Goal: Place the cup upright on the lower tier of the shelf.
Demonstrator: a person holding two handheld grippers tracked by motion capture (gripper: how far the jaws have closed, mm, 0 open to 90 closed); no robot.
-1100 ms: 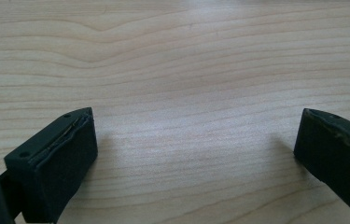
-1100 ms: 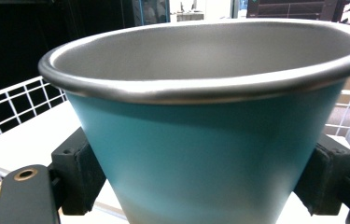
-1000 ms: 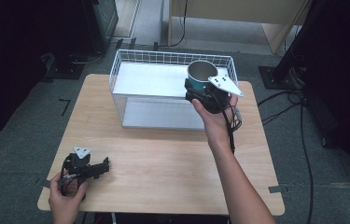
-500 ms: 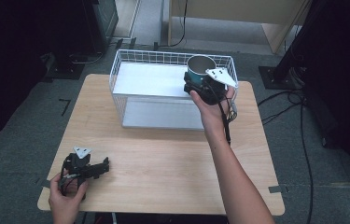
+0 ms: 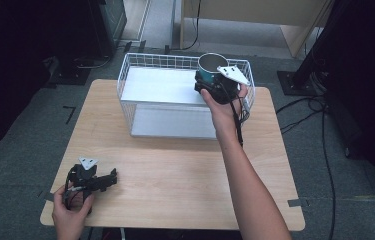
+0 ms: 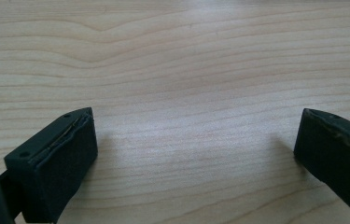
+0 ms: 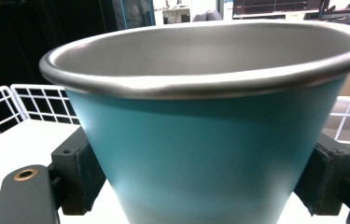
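Cup (image 7: 205,135) clamped upright by right gripper (image 5: 214,88) above wire basket (image 5: 140,67), set for lowering in; left gripper (image 5: 106,180) parked on table (image 5: 185,175), jaws released.

left claw (image 5: 109,179): jaws wide apart, low near body | right claw (image 5: 206,86): arm outstretched, jaws clamped (probably level)

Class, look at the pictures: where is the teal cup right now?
In the high view the teal cup is upright, clamped in the right gripper, over the right rear part of the white wire basket at the table's far side.
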